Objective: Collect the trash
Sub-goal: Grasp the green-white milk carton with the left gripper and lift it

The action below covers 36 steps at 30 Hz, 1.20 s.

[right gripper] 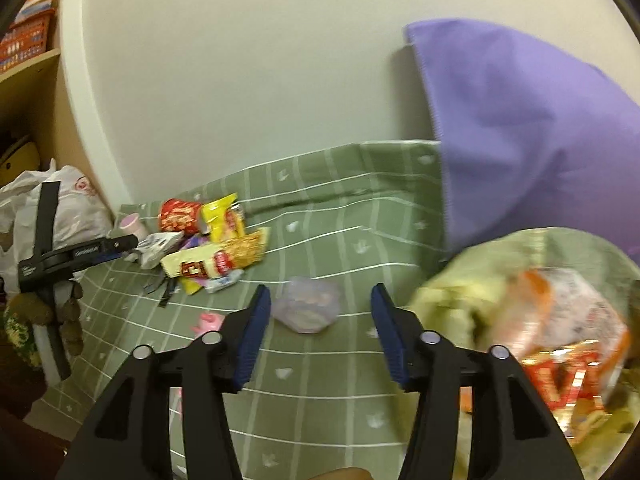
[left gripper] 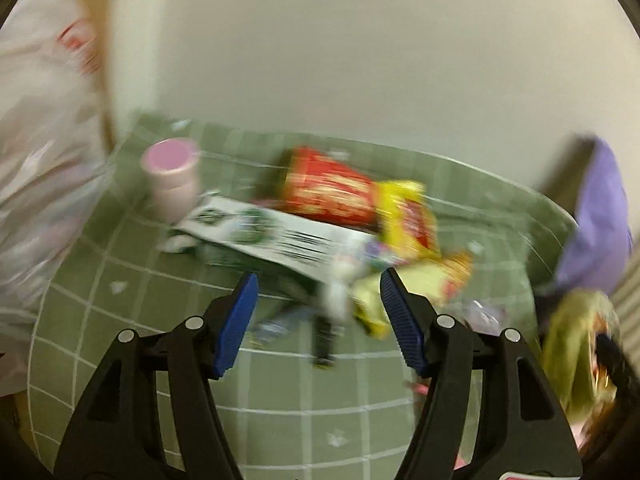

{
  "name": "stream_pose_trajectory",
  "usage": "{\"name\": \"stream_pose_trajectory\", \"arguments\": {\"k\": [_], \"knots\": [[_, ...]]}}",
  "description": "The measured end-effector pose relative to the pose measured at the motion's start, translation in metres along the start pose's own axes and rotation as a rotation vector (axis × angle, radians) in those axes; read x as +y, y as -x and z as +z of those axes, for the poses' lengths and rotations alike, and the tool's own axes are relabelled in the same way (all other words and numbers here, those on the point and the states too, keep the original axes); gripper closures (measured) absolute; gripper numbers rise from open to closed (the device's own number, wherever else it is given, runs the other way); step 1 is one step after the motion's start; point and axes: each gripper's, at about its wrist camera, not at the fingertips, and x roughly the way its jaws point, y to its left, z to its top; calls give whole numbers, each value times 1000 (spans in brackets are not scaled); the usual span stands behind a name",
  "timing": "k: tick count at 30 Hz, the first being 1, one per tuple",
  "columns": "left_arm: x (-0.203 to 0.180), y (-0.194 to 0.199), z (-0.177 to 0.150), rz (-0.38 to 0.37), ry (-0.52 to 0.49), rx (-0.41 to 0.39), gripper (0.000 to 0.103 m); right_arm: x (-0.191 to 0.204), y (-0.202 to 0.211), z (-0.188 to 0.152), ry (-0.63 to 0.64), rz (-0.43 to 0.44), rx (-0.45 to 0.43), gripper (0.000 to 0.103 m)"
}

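Left wrist view, blurry: left gripper (left gripper: 318, 280) w/ jaws apart, nothing between, over a trash pile (left gripper: 320, 220) on the green checked sheet (left gripper: 120, 320) by the wall. Pile: red cup (left gripper: 332, 192), yellow wrapper (left gripper: 408, 216), white carton (left gripper: 280, 236); pink cup (left gripper: 172, 176) beside it. Right gripper (right gripper: 318, 300) also spread, empty, near a clear plastic lid (right gripper: 306, 308). Purple pillow (right gripper: 520, 132) at right, above a wrapper-filled bag (right gripper: 540, 328).

Soft, even indoor light fell without glare. The left wrist view was heavily motion-smeared, its wrappers (left gripper: 352, 200) streaked. The right wrist view stayed sharper, blurring only at the lower right. Fisheye curvature bent the edges, and dark vignettes filled the corners.
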Motion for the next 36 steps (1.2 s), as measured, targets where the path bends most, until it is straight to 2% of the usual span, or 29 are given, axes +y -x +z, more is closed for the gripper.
{"name": "stream_pose_trajectory", "arguments": {"k": [2,4,7,13,15,18,21,22,25,27,29,33,36], "knots": [[20,-10,10,12,91,19,42,7,-9,0,17,9,20,53],[37,-25,22,5,196,47,36,12,-16,1,30,8,26,53],[42,-45,39,11,264,61,31,9,-23,0,32,16,38,53],[22,-78,59,214,171,102,31,1,-49,0,23,18,83,53],[16,-80,57,232,121,115,31,-1,-58,-1,19,22,97,53],[8,-73,44,210,17,127,33,-5,-70,-3,17,30,121,53],[8,-57,24,187,-69,138,40,-8,-82,-6,22,37,143,53],[11,-50,16,145,-76,146,44,-8,-85,-7,19,38,147,53],[21,-34,-2,36,-71,190,44,-14,-98,-9,-3,45,165,53],[23,-27,-10,2,-91,202,44,-18,-109,-12,-25,53,191,53],[24,-21,-15,-7,-92,205,44,-18,-118,-15,-43,63,208,53],[34,-20,0,-9,7,195,43,-14,-126,-21,-49,73,219,53],[29,-37,14,19,34,220,39,-11,-129,-28,-55,71,234,53]]}}
